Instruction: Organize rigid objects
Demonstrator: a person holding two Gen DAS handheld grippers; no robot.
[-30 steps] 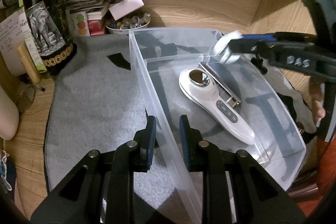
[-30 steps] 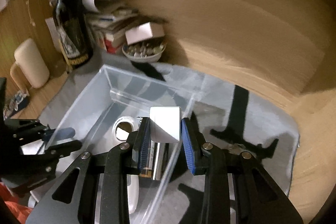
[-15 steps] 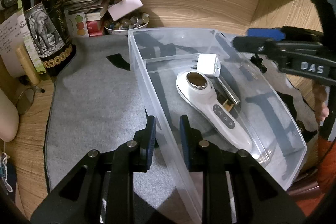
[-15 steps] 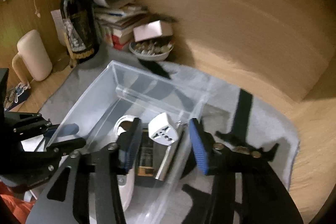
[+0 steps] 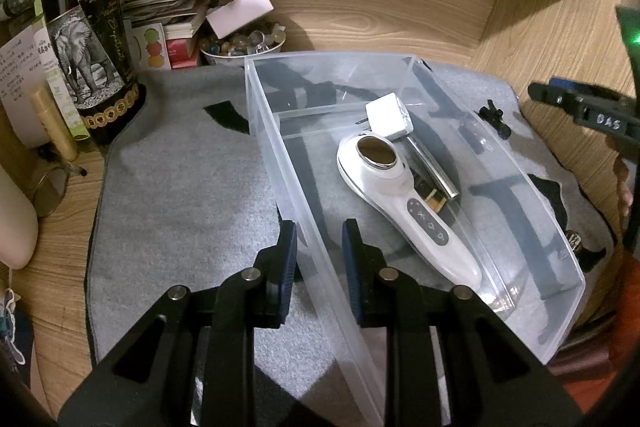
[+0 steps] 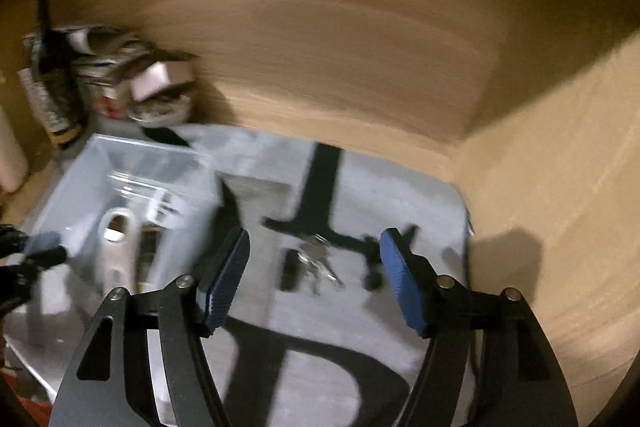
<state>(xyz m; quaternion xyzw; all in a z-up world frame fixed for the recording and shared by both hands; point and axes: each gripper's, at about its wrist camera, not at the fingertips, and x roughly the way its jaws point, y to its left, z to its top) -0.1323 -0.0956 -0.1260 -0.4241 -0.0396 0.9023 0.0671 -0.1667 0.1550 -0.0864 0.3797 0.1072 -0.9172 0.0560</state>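
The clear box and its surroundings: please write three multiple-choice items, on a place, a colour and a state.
1. Where are the keys? A in the box; B on the grey mat; C in a bowl.
2. The plug cube in the box is: A white; B red; C green.
3. The left gripper is: A open; B shut on a bottle; C shut on the box wall.
B: keys lie on the mat. A: the cube looks white. C: the wall sits pinched between its fingers.
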